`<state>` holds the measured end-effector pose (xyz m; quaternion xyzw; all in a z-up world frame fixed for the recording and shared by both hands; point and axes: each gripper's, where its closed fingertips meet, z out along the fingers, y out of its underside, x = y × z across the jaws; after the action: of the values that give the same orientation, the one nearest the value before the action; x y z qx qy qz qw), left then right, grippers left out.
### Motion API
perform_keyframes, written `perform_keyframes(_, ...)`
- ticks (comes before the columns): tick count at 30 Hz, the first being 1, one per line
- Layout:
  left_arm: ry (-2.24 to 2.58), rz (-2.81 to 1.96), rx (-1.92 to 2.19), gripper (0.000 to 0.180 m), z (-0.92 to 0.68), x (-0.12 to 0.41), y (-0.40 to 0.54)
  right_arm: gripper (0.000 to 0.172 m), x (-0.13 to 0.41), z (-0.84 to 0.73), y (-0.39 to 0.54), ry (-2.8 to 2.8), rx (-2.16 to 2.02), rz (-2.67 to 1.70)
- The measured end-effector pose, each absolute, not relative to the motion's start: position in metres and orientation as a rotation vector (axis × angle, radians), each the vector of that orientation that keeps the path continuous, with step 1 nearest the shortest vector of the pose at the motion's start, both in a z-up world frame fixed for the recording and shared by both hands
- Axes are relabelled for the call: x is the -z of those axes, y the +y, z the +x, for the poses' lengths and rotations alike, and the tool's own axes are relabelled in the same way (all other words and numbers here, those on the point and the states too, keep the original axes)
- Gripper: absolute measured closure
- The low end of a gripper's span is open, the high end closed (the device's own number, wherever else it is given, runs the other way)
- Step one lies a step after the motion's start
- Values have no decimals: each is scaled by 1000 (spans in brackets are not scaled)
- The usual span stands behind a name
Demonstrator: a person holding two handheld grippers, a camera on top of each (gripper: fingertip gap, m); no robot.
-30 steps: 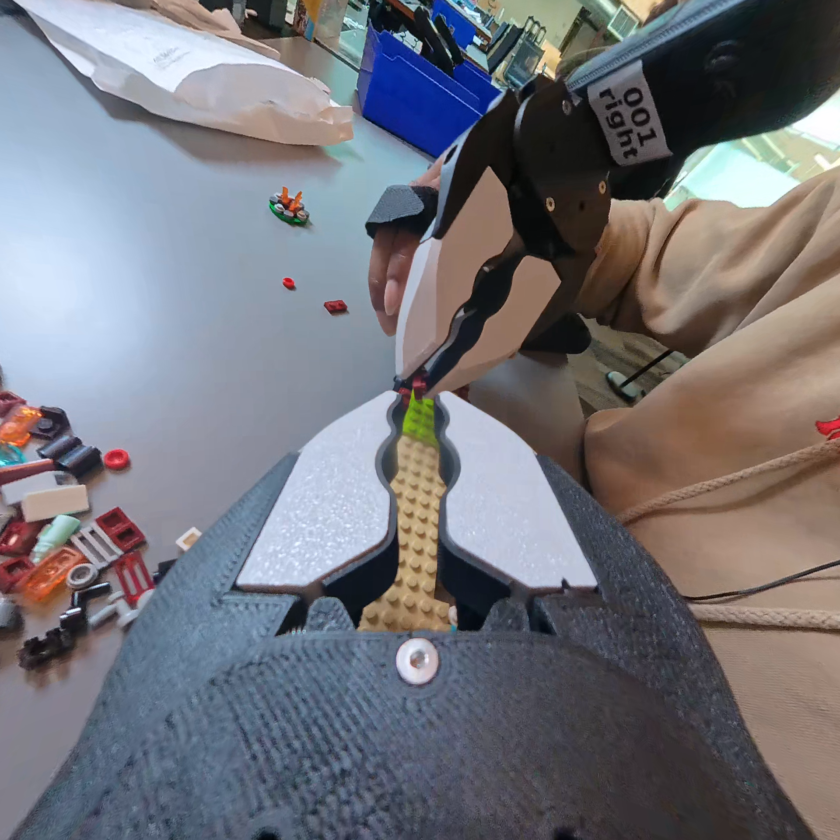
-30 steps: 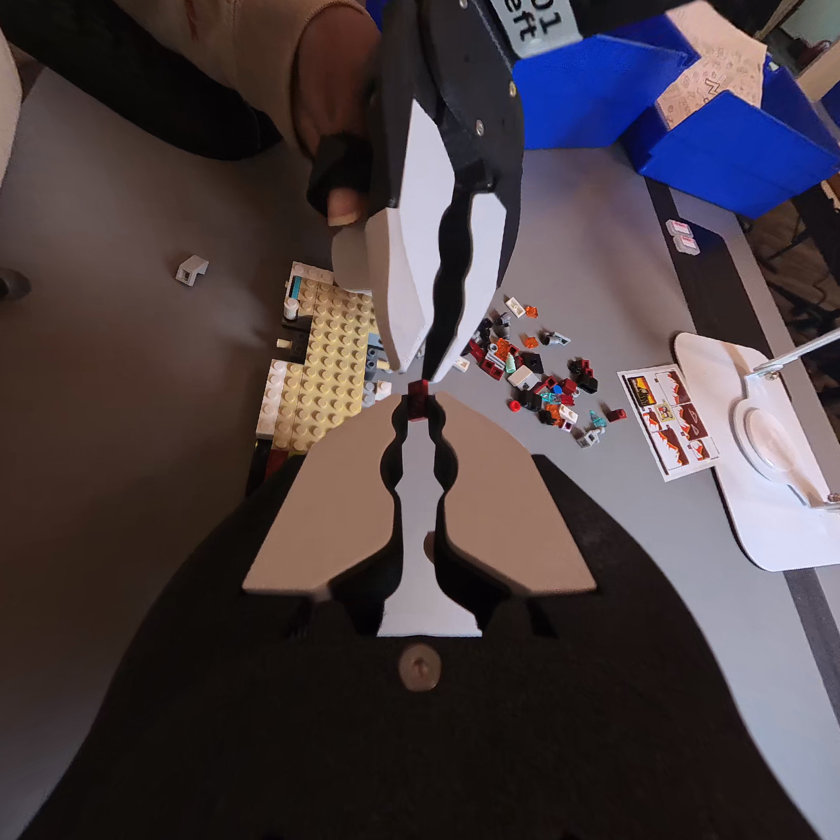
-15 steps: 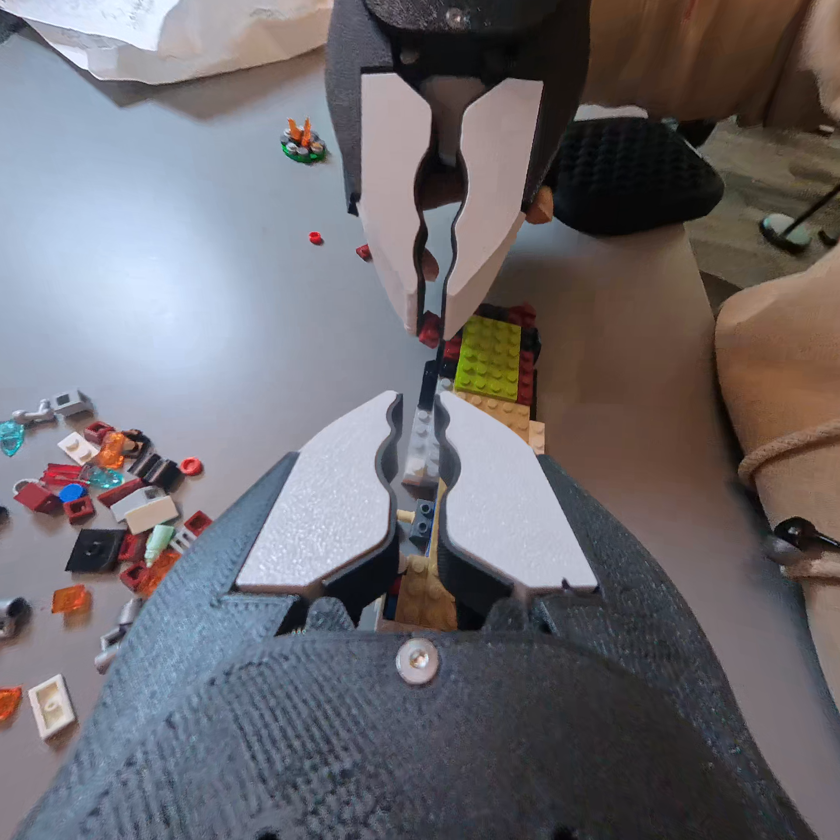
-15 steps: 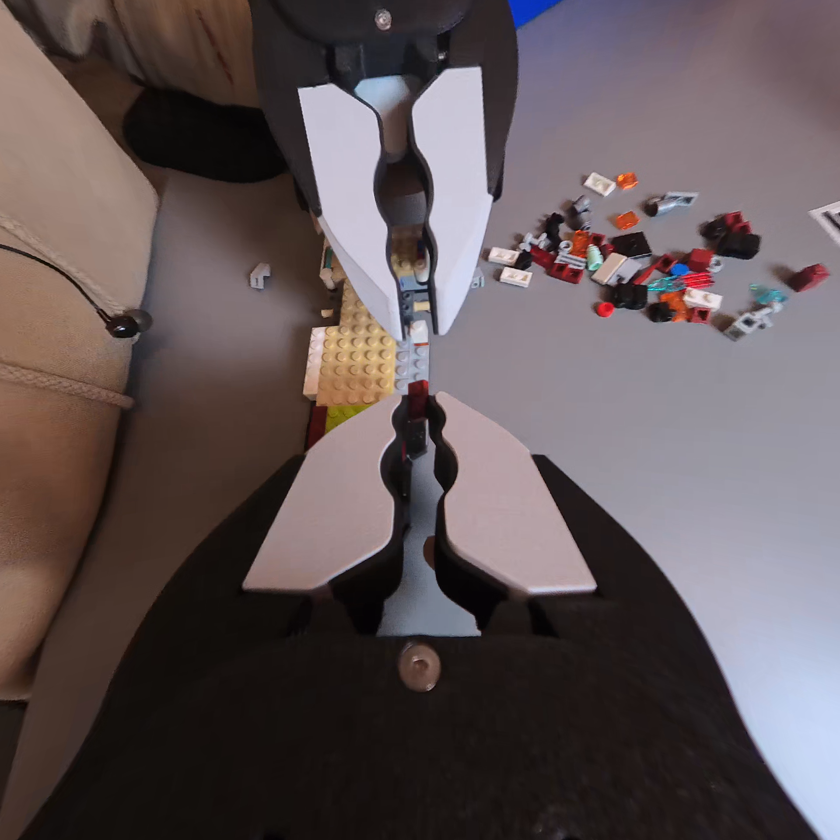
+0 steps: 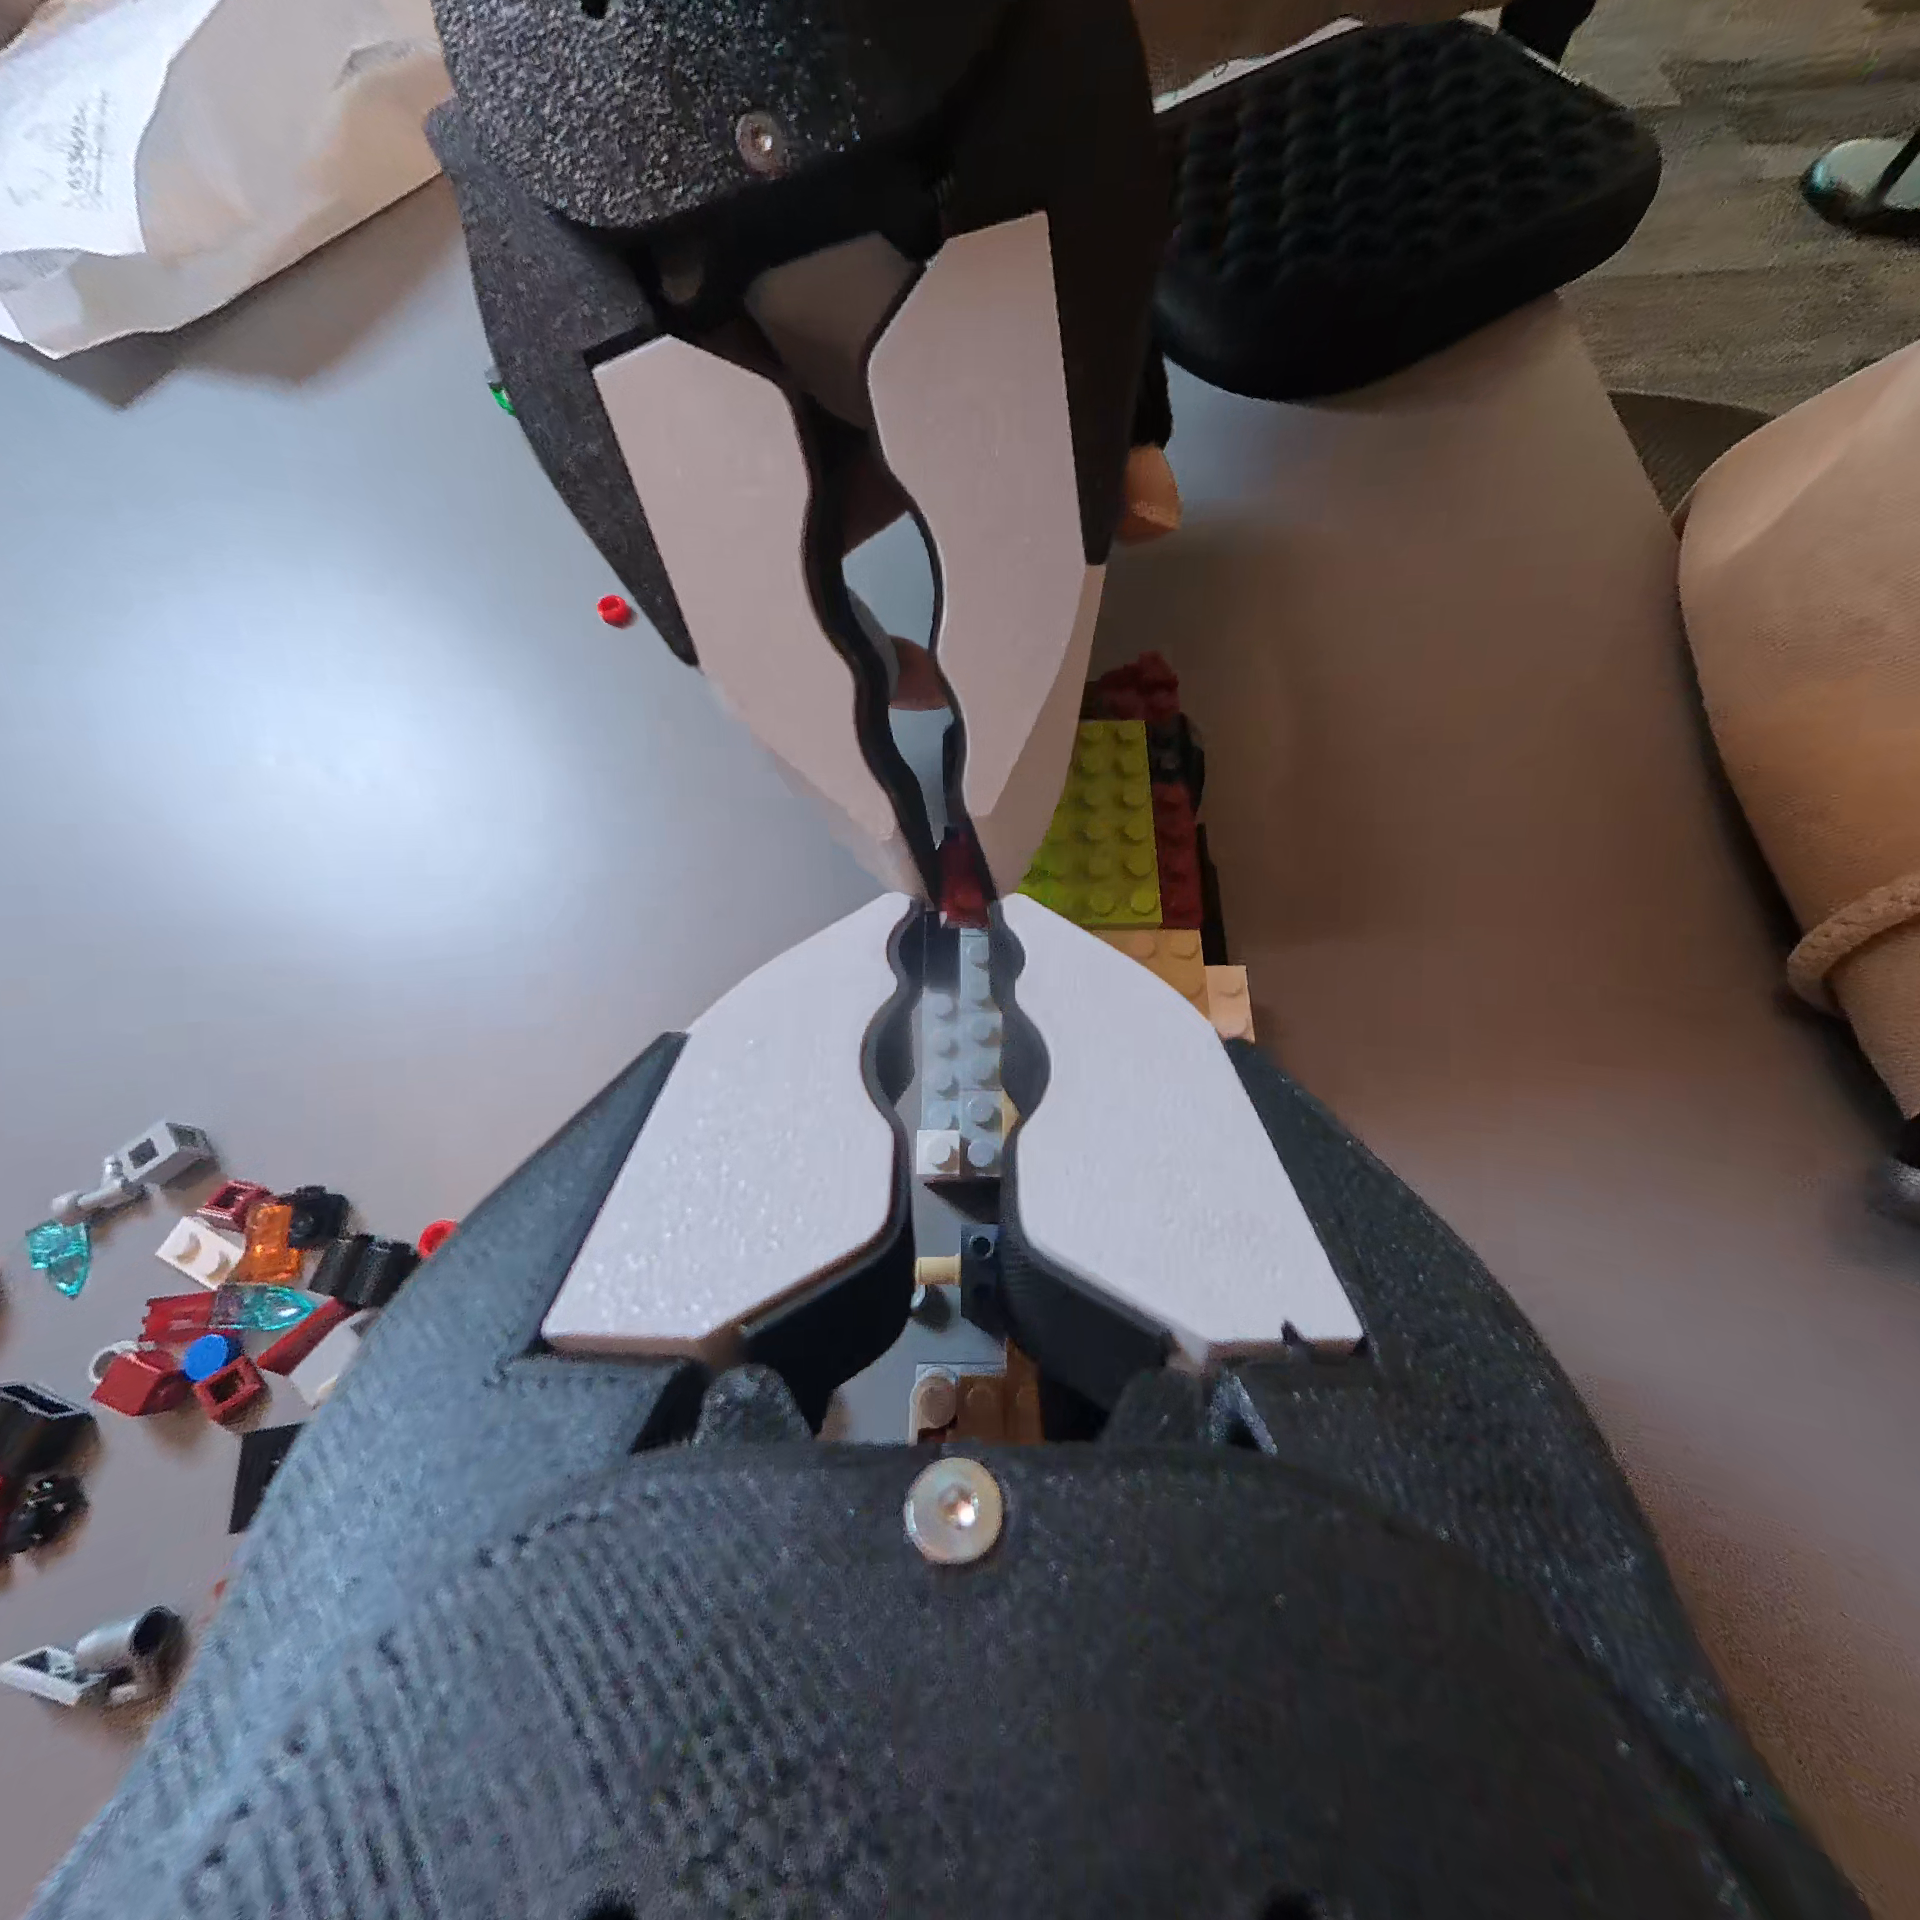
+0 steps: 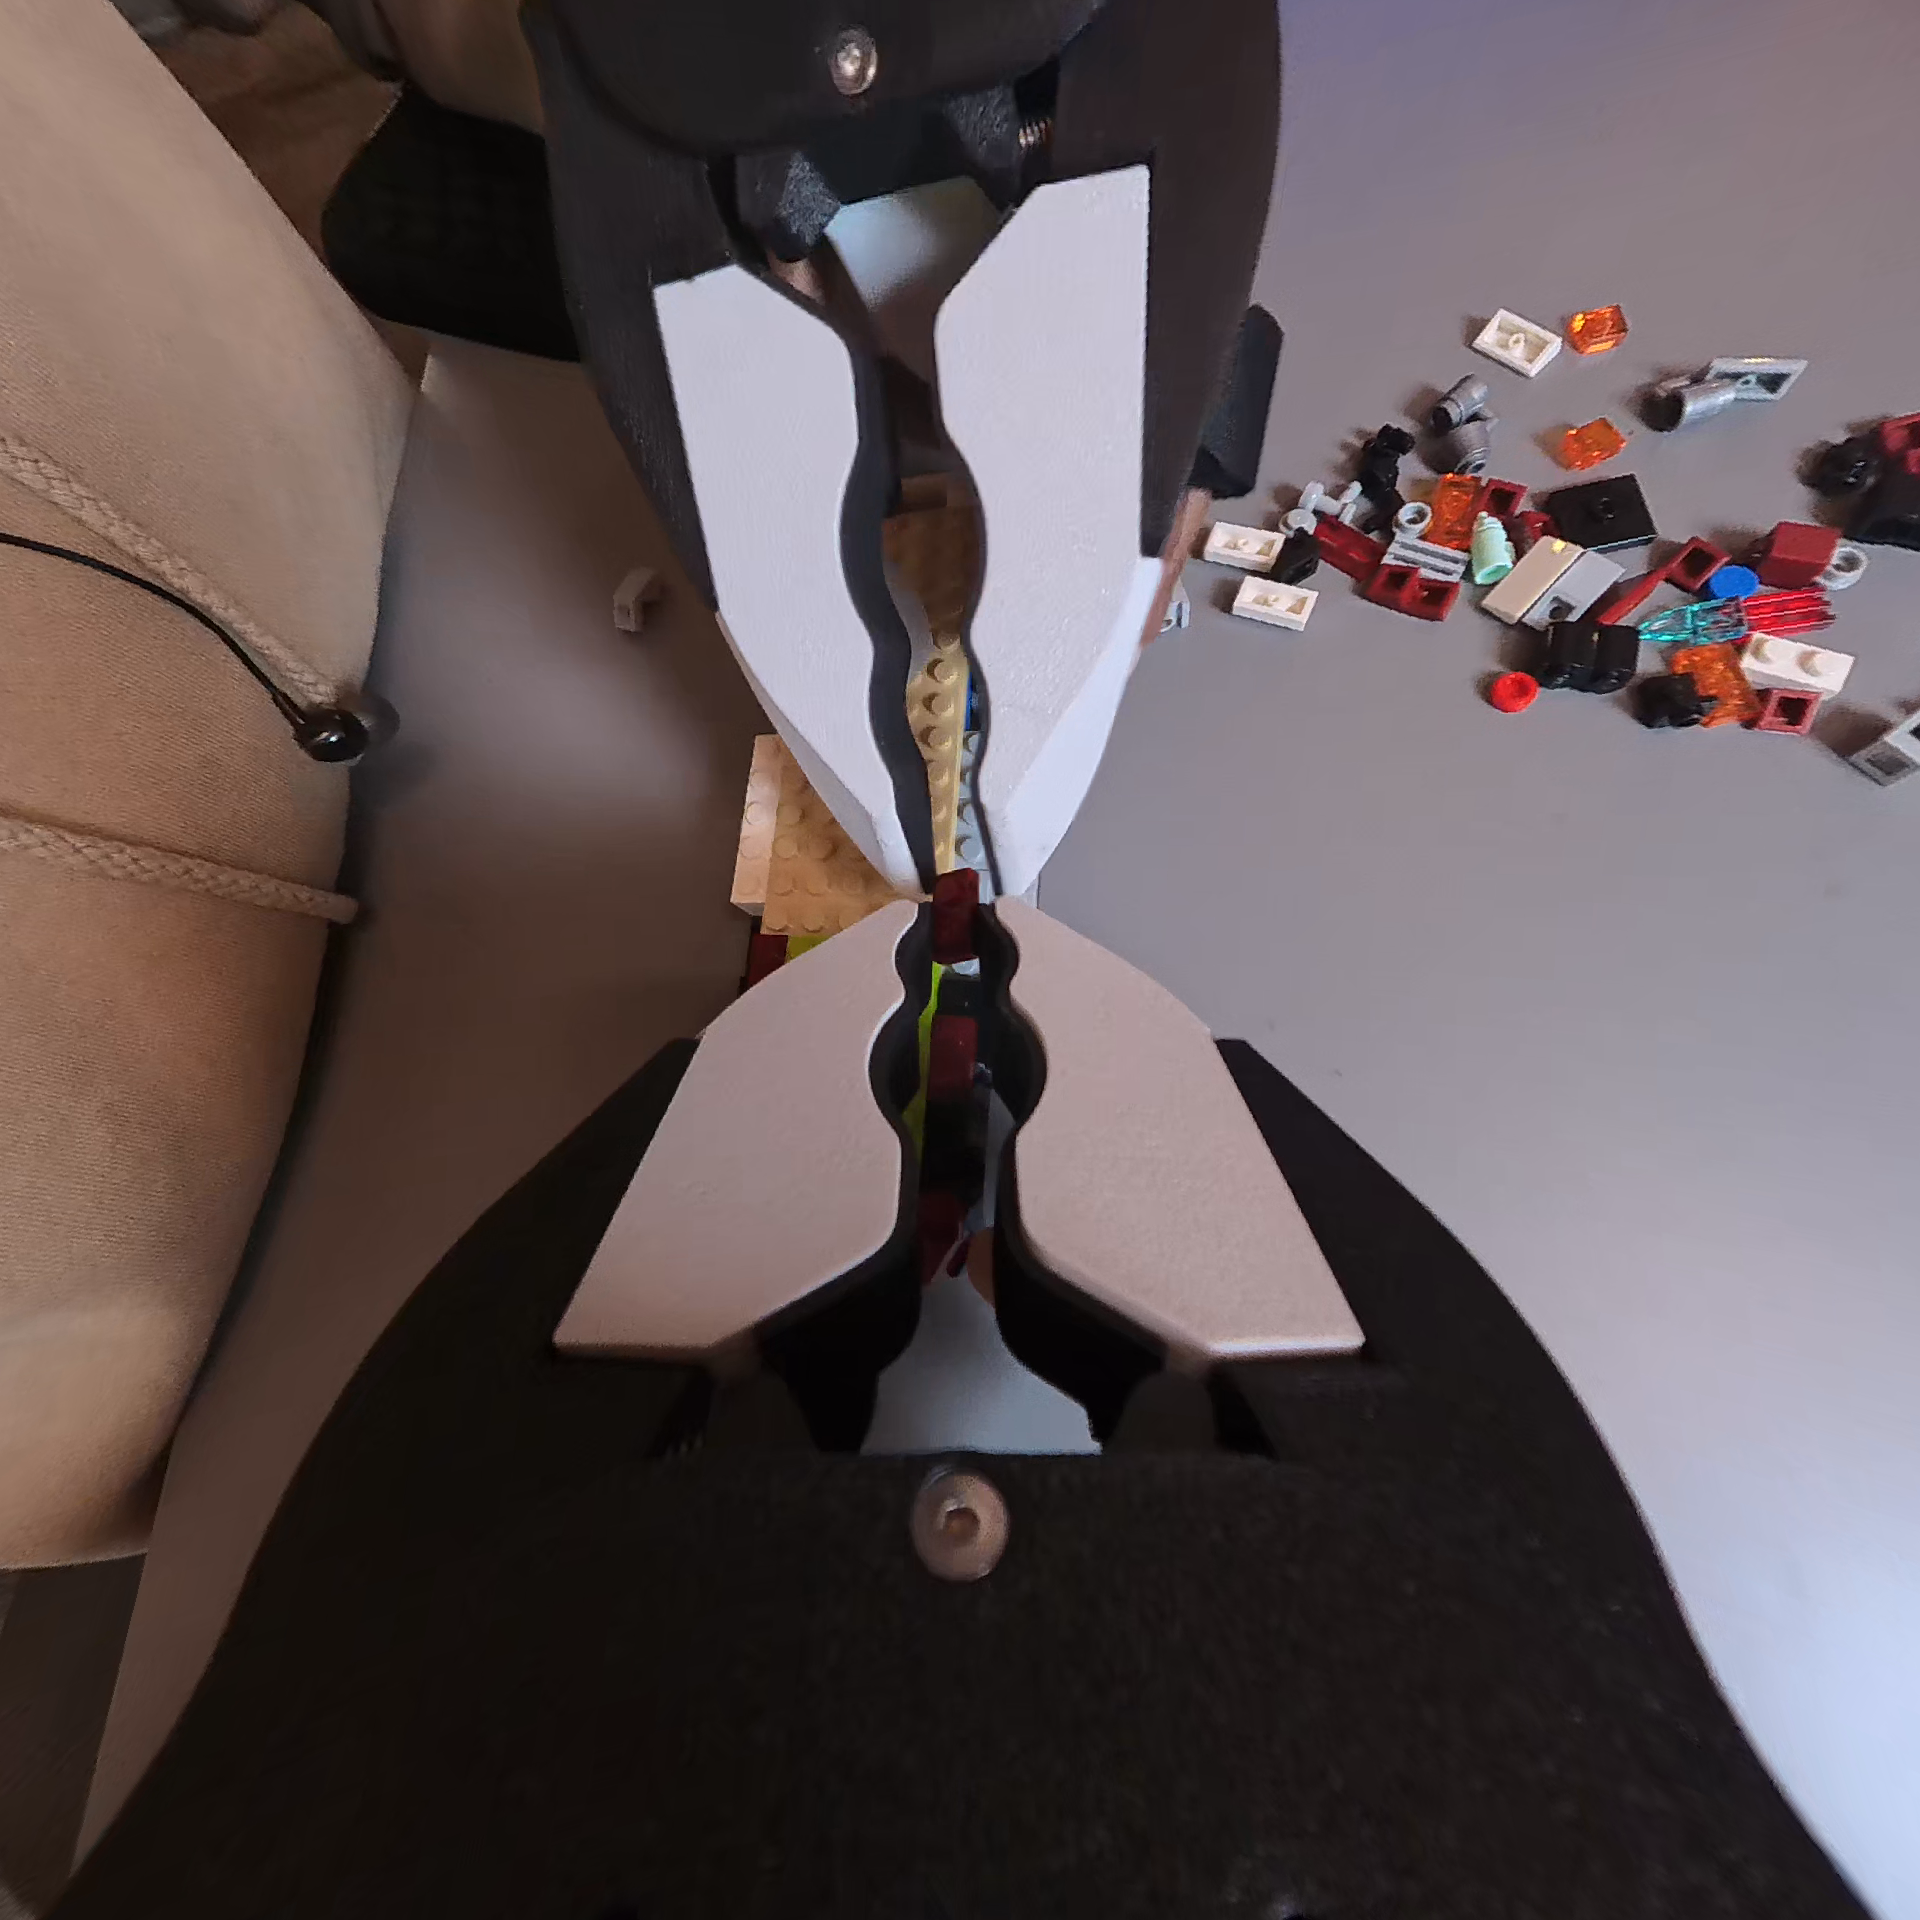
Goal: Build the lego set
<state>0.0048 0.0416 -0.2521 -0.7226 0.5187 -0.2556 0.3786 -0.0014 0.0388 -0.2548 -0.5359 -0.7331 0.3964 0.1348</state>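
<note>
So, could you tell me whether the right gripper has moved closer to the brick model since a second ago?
Yes: the right gripper has come down over the brick model, tip to tip with the left gripper.

The only writing I can find is a few faint dark lines, part handwritten and part printed, on the crumpled white paper bag (image 5: 208, 156) lying on the table at the far upper left of my left wrist view. It is too small and pale for me to make out. In my right wrist view I can read nothing.
</note>
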Motion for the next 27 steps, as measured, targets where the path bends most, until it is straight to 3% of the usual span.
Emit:
perform_keyframes(8,1362,-1787,477,163,5,251,45,164,256,0,39,-2112,-1173,-1598)
perform_keyframes(20,1385,-1725,439,172,6,247,43,164,251,0,40,-2089,-1196,-1629)
perform_keyframes(23,1377,-1728,437,160,4,247,44,164,249,0,40,-2084,-1203,-1624)
perform_keyframes(27,1380,-1712,451,159,6,245,42,164,247,-1,39,-2082,-1220,-1618)
